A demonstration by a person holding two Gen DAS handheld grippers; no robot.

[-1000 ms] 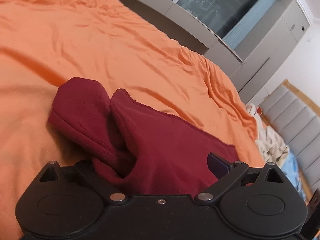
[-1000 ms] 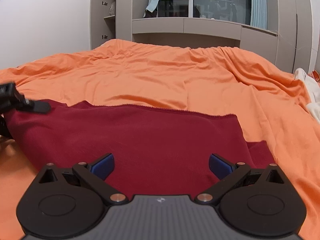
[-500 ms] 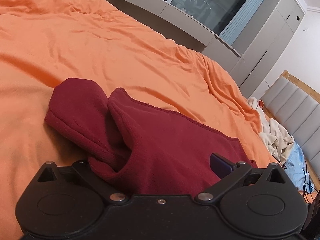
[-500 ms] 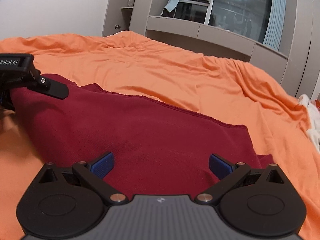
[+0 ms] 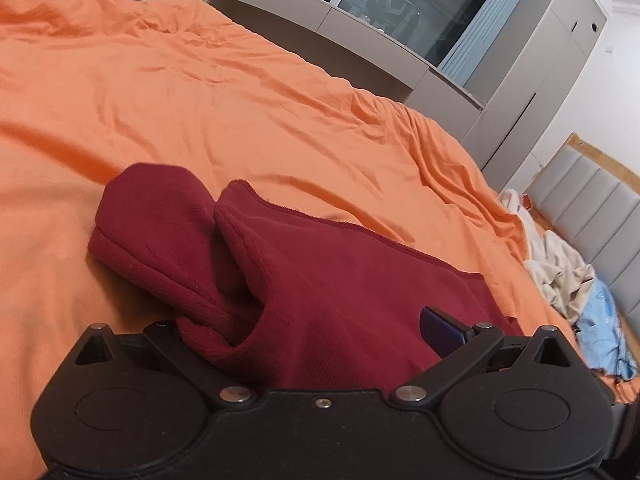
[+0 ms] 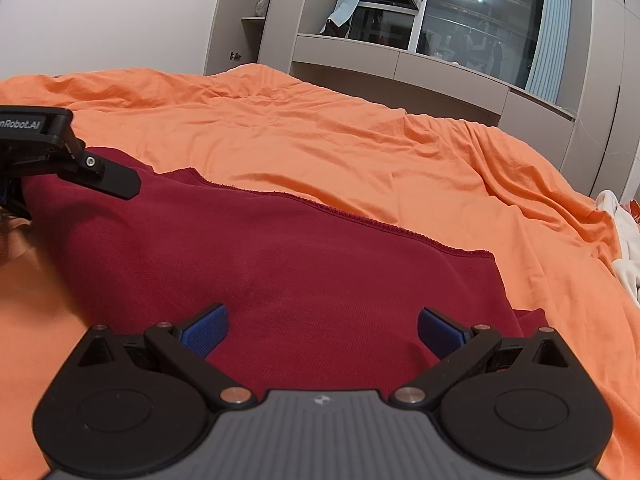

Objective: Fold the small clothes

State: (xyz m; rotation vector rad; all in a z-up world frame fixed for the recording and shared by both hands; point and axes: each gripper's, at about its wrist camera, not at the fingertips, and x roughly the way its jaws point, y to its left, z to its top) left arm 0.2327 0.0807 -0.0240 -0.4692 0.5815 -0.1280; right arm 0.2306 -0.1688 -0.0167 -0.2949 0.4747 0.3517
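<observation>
Here the right gripper (image 6: 322, 330) has its blue pads (image 6: 206, 330) wide apart, hovering low over the near edge of the dark red garment (image 6: 280, 264) with nothing pinched. The left gripper (image 5: 320, 340) also looks spread — only one blue pad (image 5: 438, 330) shows, the other is buried under a bunched sleeve (image 5: 160, 224), so whether it pinches cloth I cannot tell. In the right view that gripper (image 6: 68, 160) sits at the garment's left end, likely pinning or gathering the sleeve side so the body lies flat for a fold. The garment lies spread on the orange duvet (image 6: 360, 148), nearer the bed's near edge, its raw hem (image 6: 360, 220) running across. Other clothes (image 5: 568, 280) are heaped at the bed's far right corner — probably waiting their turn. Fold looks barely begun.
</observation>
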